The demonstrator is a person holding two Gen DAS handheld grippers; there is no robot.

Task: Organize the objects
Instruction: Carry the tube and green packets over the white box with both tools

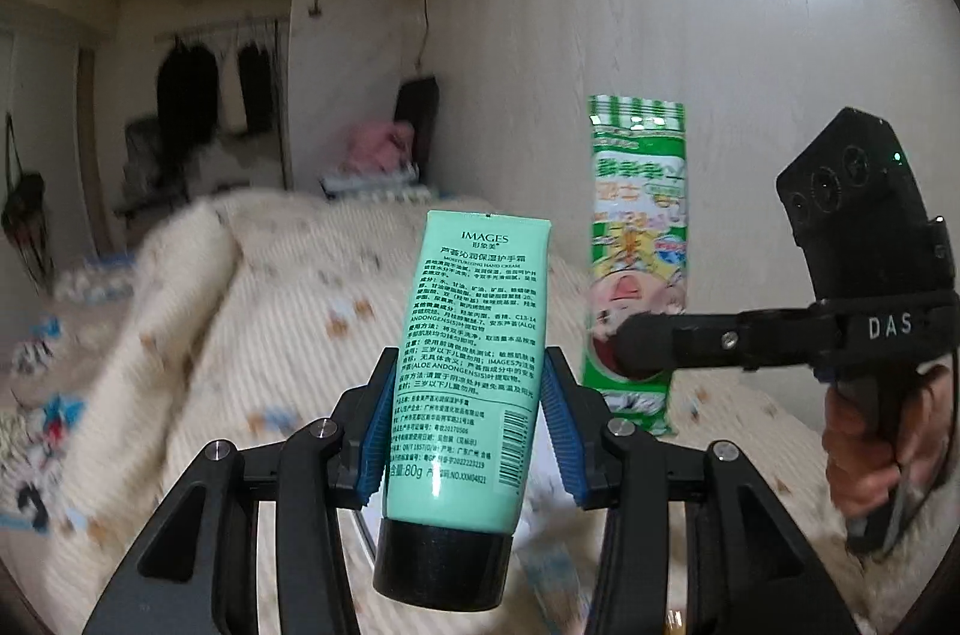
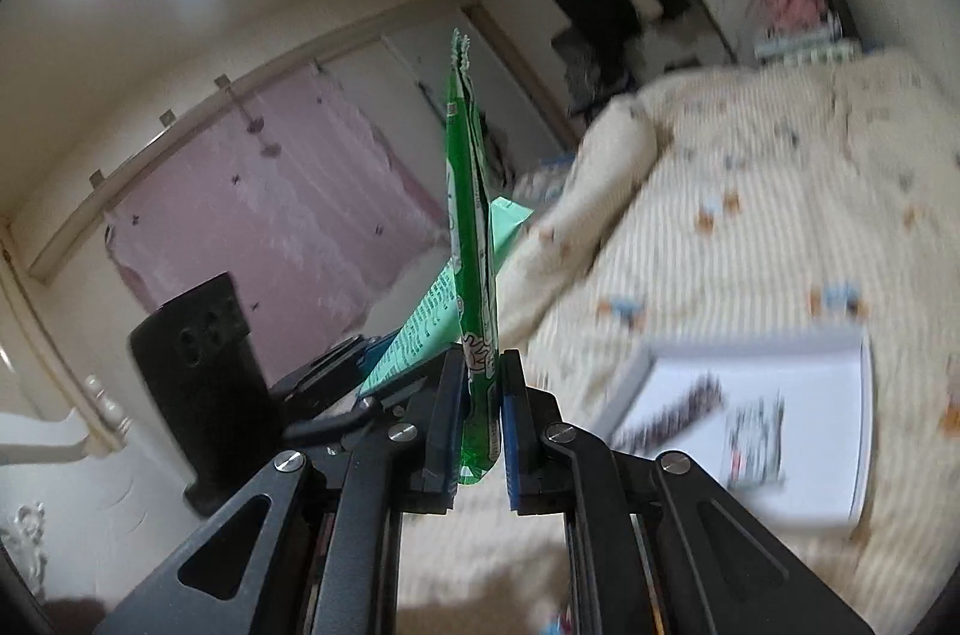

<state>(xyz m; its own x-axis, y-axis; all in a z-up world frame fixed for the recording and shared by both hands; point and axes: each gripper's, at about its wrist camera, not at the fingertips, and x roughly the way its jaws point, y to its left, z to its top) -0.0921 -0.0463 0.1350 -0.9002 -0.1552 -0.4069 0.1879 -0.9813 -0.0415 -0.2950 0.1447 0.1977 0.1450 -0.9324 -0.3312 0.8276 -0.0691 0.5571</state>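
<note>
Below both of your tongs lies the bed [image 1: 252,287], its cream quilt printed with small orange and blue figures, blurred in both views. Off to the right of your right tongs [image 2: 485,395], a white box [image 2: 780,413] rests on that quilt, its print too smeared to read. Your left tongs [image 1: 465,431] are part-way closed, with the blue pads pressing both sides of a mint-green hand cream tube [image 1: 468,347]; its black cap points back toward the camera and the flat crimped end points up and away. Just to their right, your right tongs are closed tight on the lower end of a long green snack packet [image 2: 471,239], which stands upright and edge-on in their own view. From the left view, the packet [image 1: 639,227] shows its printed face in front of the pale wall panel, with your hand [image 1: 870,443] on the grip at the far right.
</note>
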